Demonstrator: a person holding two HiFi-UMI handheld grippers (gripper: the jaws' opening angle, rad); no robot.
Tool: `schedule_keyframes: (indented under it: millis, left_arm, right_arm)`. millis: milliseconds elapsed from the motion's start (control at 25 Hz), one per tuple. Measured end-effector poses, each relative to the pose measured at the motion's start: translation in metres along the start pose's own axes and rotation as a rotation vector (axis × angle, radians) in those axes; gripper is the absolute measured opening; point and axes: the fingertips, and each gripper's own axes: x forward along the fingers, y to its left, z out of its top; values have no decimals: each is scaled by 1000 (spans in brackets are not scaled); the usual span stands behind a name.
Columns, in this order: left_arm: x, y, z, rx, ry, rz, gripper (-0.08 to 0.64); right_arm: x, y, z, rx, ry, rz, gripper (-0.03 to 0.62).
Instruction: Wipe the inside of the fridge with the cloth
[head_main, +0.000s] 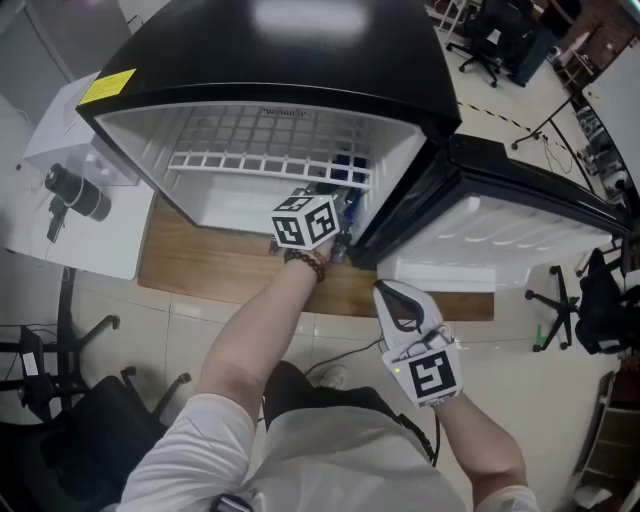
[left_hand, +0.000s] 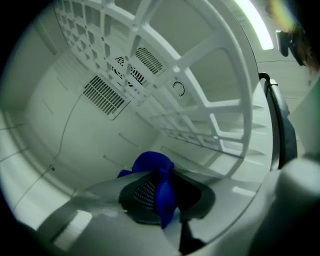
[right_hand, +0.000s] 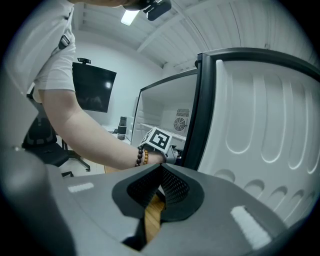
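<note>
Pale glossy floor tiles (head_main: 150, 330), wooden board (head_main: 200, 262) laid under a small fridge (head_main: 290, 60): smooth black shell, rounded top, yellow sticker on the front corner. Inside all white moulded plastic, curved back wall with two slotted vent grilles (left_hand: 105, 95). White grid shelf (head_main: 270, 162) across the cavity, square cells, thick front bar. Door (head_main: 500, 228) swung wide to the right, black rim, white liner with long oval ribs and moulded pockets.

Left gripper (left_hand: 163, 169) reached into the cavity under the shelf, grey jaws with dotted black pads clenched on the blue cloth (left_hand: 149, 161). Soft crumpled fabric bunched past the tips, one strip pinched down between the pads. Cloth low near the back wall; contact with the wall not clear. Beaded bracelet (head_main: 306, 263) on the left wrist.

Right gripper (right_hand: 161, 167) outside, low beside the door edge, jaws pressed together, nothing gripped.

Shelf close over the left gripper, side wall and door hinge close on the right, wider cavity on the other side. White table (head_main: 60, 235) at left carrying a black cylindrical object (head_main: 75, 190); black office chair (head_main: 490, 40) farther off.
</note>
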Motion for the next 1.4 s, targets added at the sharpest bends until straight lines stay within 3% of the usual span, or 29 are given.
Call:
schedule_keyframes:
  millis: [720,920,1120,1400]
  left_arm:
    - [27,31,7,-2,-53,66,35]
    - [25,38,10,38,-68,128,35]
    - [7,43,12,68,-73,202,35]
    - [-37,36,16,86,-49,222,37]
  right_arm:
    - [-7,-9,-3,11,-16,9,4]
    - [-7,-10,-3,12,-19,7,4]
    - [-11,-10,-2,18,-9,1,3]
    - [-8,3,9,40,-21,7,5]
